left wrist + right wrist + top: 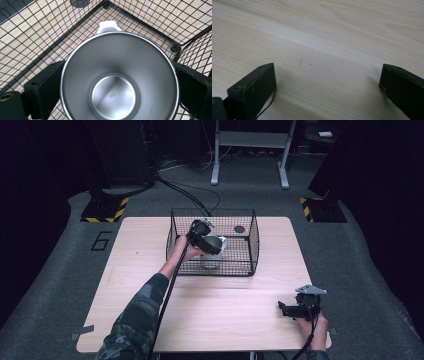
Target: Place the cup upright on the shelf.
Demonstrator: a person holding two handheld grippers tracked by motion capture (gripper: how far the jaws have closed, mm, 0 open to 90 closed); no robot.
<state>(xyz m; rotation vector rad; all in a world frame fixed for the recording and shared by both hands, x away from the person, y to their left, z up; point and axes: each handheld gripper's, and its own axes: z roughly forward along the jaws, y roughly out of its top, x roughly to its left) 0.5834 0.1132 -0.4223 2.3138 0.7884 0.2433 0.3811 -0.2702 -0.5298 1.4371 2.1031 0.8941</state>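
Steel cup with white handle (119,77) sits clamped in your left gripper (209,243) inside the black wire basket (250,265), unreleased; right gripper (328,87) gapes idle.

"304" is stamped on the inside bottom of the steel cup (119,80), readable in the left gripper view. A large "6" (101,240) is marked on the grey floor left of the surface, seen in the high view. No other legible text, labels or brands.
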